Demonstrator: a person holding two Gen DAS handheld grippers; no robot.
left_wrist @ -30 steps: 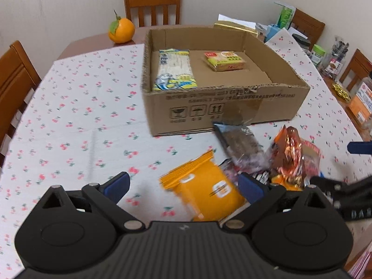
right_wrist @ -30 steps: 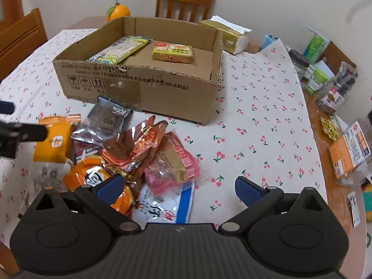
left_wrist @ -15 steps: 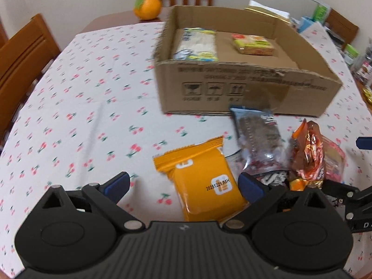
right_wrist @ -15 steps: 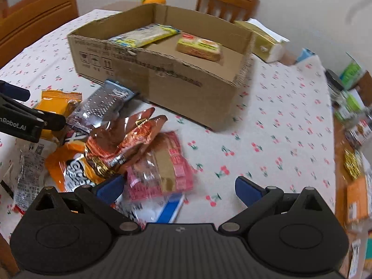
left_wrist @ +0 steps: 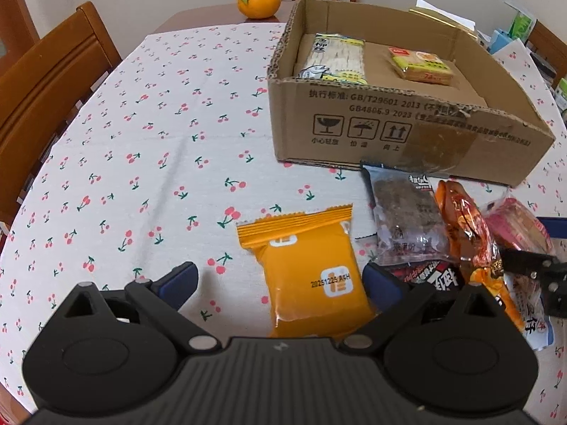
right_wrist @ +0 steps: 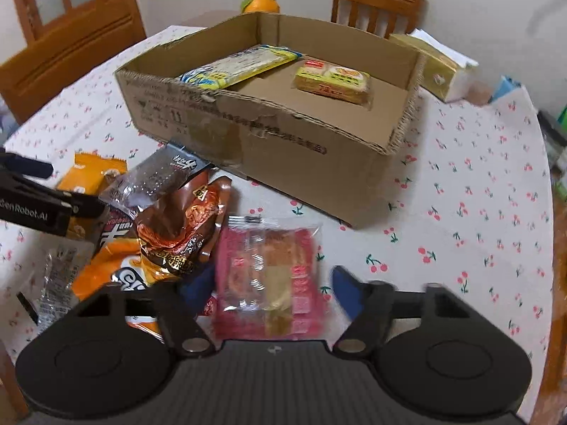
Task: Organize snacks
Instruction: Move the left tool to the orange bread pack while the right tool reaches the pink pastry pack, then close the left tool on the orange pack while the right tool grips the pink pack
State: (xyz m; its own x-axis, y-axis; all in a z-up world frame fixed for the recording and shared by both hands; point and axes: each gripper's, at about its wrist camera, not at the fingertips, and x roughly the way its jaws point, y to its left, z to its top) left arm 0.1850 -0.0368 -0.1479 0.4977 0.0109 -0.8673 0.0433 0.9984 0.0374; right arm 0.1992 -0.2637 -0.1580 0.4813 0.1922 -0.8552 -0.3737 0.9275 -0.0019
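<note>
Both grippers gape, left gripper (left_wrist: 280, 281) around the orange packet (left_wrist: 308, 272), right gripper (right_wrist: 267, 292) around the blurred pink packet (right_wrist: 271, 279), neither clamped.

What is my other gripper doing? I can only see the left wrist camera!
Observer: The right gripper is open, and a pink snack packet lies flat between its fingers.
Operator: Ooh! Is any snack hiding where my camera can't see?
Observer: Yes. A clear crinkly wrapper lies at the near edge of the pile, beside an orange crisp bag.
</note>
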